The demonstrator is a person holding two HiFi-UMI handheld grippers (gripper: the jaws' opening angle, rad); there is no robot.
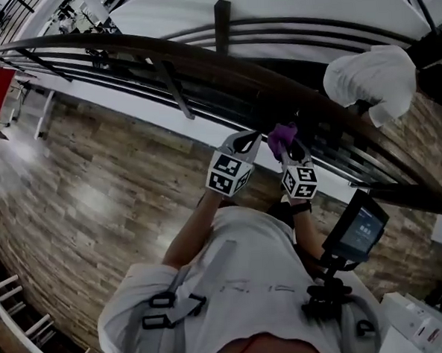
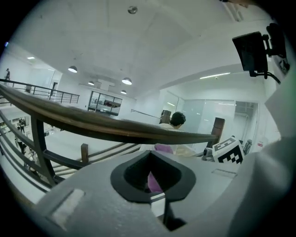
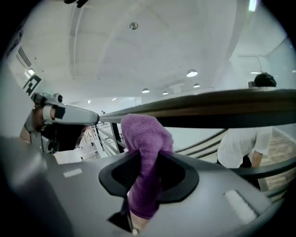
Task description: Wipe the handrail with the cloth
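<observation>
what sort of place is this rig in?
Likely an upper landing in a large open building: curved wooden handrail on metal posts, wood-plank floor, high white ceiling with round lights.

Head camera looks steeply down over the handrail (image 1: pixel 146 44); both gripper views sit close beneath it, tilted up toward the ceiling (image 2: pixel 152 41), sharing that rail.

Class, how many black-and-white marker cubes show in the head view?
2. One black-and-white marker cube rides on the left hand-held gripper; the other on the right hand-held gripper, which grips the purple terry cloth. None looks hidden.
</observation>
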